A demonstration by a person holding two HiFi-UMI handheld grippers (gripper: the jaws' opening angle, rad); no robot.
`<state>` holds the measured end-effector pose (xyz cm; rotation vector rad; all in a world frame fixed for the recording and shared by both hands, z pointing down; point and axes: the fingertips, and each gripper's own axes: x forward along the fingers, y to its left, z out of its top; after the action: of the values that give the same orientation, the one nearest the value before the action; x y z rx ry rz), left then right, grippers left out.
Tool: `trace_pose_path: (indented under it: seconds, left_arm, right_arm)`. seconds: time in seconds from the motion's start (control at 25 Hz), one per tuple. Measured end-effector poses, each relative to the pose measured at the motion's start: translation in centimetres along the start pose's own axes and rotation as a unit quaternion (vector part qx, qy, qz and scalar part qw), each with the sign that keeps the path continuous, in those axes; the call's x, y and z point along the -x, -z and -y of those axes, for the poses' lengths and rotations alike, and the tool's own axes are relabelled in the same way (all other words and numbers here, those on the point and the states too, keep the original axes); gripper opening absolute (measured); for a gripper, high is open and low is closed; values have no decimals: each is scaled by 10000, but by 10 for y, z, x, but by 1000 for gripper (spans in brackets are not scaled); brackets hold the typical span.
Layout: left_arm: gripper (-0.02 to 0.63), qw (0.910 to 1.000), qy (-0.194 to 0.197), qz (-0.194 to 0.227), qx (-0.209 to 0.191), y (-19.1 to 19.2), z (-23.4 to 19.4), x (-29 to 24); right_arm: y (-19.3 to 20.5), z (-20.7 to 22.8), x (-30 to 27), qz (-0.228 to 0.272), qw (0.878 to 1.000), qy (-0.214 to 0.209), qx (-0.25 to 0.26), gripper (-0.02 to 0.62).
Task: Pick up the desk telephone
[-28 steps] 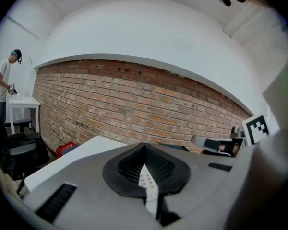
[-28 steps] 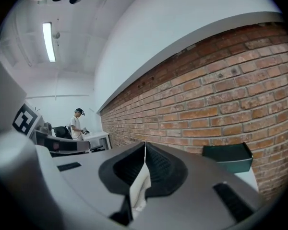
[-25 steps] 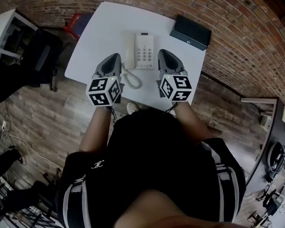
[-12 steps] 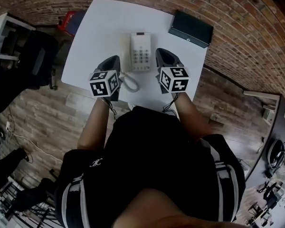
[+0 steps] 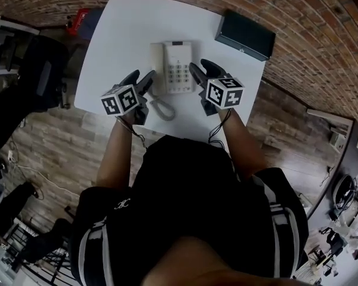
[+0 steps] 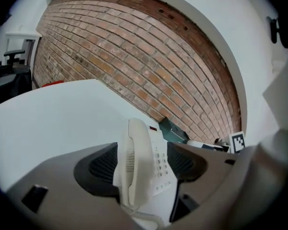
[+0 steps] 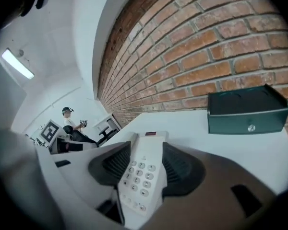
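Note:
The cream desk telephone (image 5: 173, 67) lies flat on the white table (image 5: 125, 34), handset on its left, keypad on its right. My left gripper (image 5: 142, 82) is at the phone's left edge. Its jaws have just been opening, and in the left gripper view the handset side of the telephone (image 6: 134, 166) shows between its pads, with no clear press. My right gripper (image 5: 198, 71) is at the phone's right edge. Its jaws have just been opening too, and the keypad side of the telephone (image 7: 143, 176) shows between them. Both stand open.
A dark green box (image 5: 246, 36) sits at the table's far right corner by the brick wall. The coiled cord (image 5: 161, 107) loops toward the table's near edge. A dark chair (image 5: 42, 70) stands left of the table, and a red object (image 5: 77, 21) lies on the floor.
Both grippers have dropped lower and closed in on the phone's two sides. Their jaws, shut in the earlier frames, now stand apart.

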<state>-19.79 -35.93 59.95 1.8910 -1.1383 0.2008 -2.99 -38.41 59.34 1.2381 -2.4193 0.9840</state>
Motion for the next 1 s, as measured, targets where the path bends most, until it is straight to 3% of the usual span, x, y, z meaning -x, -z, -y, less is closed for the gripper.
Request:
trace_pose_path:
  seconds: [0.24, 0.48, 1.0]
  left_arm:
    - [345, 9966, 419, -451, 546, 10, -13, -26]
    - [348, 9909, 643, -870, 802, 17, -26, -47]
    - [350, 9767, 1272, -1304, 1134, 24, -21, -71]
  right_arm:
    - [16, 20, -28, -371, 9977, -150, -554, 223]
    - [32, 29, -52, -631, 9937, -284, -885, 228]
    - [53, 30, -75, -986, 9795, -707, -1611, 236]
